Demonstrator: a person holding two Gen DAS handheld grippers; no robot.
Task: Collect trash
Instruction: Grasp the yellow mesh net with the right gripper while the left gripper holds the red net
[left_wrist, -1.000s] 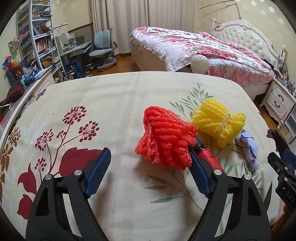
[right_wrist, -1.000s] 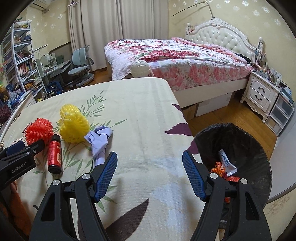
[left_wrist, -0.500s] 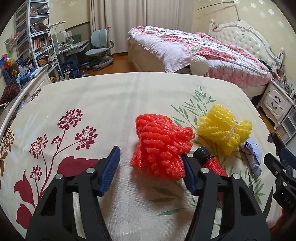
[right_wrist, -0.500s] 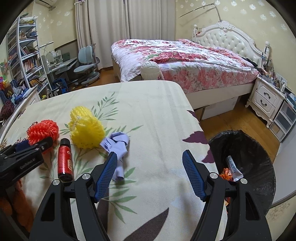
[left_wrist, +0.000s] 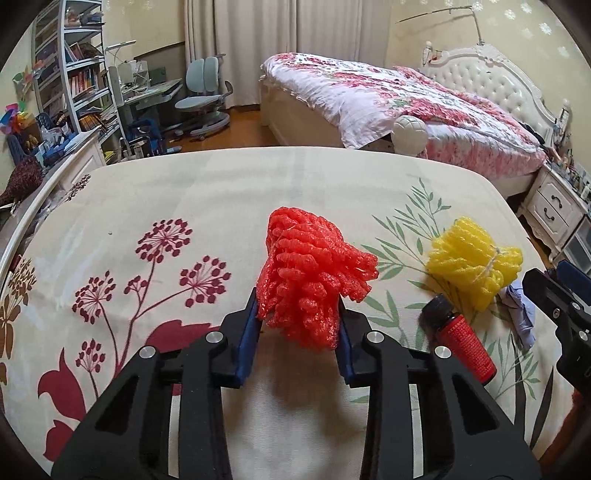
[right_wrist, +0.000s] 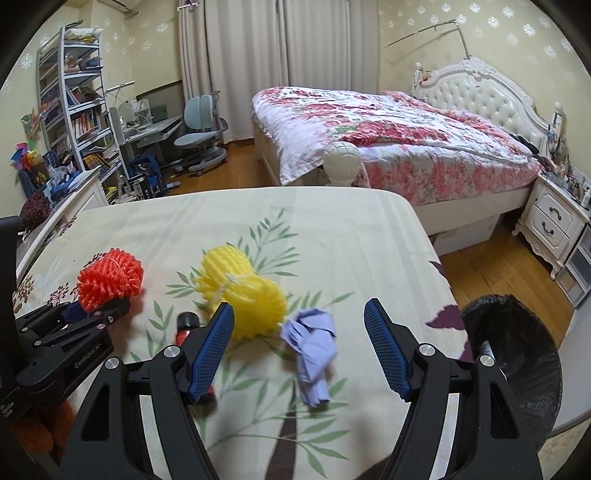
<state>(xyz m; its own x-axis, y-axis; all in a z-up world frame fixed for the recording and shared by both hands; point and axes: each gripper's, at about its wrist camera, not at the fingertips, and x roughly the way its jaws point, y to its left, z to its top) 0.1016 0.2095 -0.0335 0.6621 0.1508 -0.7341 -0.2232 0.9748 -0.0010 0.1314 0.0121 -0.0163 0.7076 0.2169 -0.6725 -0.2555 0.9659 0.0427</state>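
Since half a second earlier, my left gripper (left_wrist: 298, 334) had closed in from wide apart, and its blue-padded fingers (left_wrist: 248, 338) now pressed both sides of the red foam-net fruit sleeve (left_wrist: 312, 282), clamping its lower part. That sleeve sat on the cream floral bedspread (left_wrist: 221, 192), out on the red-flower side of the print. Just to its right lay the small red bottle with a black cap (left_wrist: 460, 339) on its side, apart from my fingers, and beyond that bottle the yellow foam-net fruit sleeve (left_wrist: 476, 266) rested among the green leaf print.

My right gripper (right_wrist: 299, 345) had shifted left over the bedspread and hung with its fingers spread wide, holding nothing. Between them lay the crumpled lilac tissue (right_wrist: 314, 349), touching the yellow sleeve's near edge, not touched by either pad. Off the bed's right edge stood the black-lined trash bin (right_wrist: 517, 354) on the wooden floor (right_wrist: 498, 266).
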